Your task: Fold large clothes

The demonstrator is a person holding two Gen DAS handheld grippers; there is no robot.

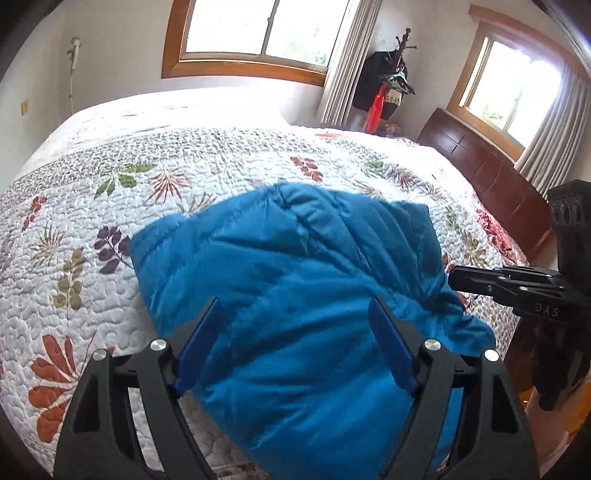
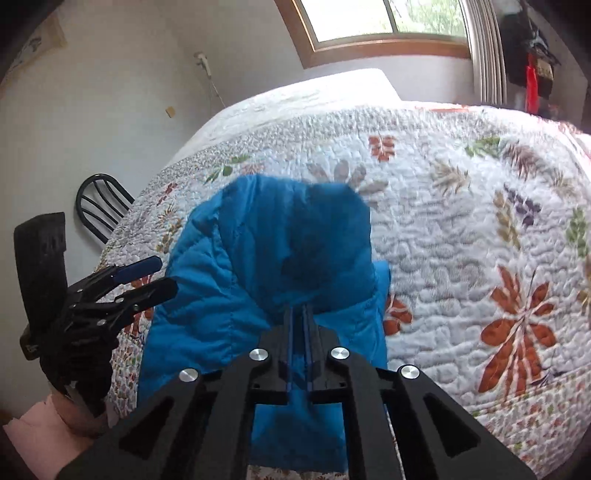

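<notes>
From your left wrist camera, the puffy blue quilted jacket (image 1: pixel 295 280) lies folded into a bundle on the white quilted bedspread with printed red, green and purple leaves (image 1: pixel 110 206), near the edge of the bed closest to you. Your left gripper (image 1: pixel 295 350) hovers over the jacket with its two blue-padded fingers (image 1: pixel 199 347) spread wide, and nothing is pinched between them; whether the pads touch the fabric underneath cannot be told. At the right side of this view your right gripper (image 1: pixel 456 278) reaches in sideways, its black tips at the jacket's right edge where the fabric bunches. A wood-framed window (image 1: pixel 258 33), pale curtains (image 1: pixel 347 62), a coat stand hung with dark and red clothing (image 1: pixel 388 85) and a dark wooden dresser (image 1: pixel 491 173) stand beyond the bed.

From your right wrist camera, your right gripper's (image 2: pixel 298 314) fingers sit drawn close together, clamped on a fold of the blue jacket (image 2: pixel 221 288), which rises in a blurred hump ahead of the tips. The rest of the jacket lies on the bedspread (image 2: pixel 461 229). Your left gripper (image 2: pixel 157 275) shows at the left, fingers parted, just beside the jacket's left edge, with a black-gloved hand (image 2: pixel 77 354) and a pink sleeve (image 2: pixel 40 421) behind it. A black metal chair back (image 2: pixel 99 206) stands by the wall.
</notes>
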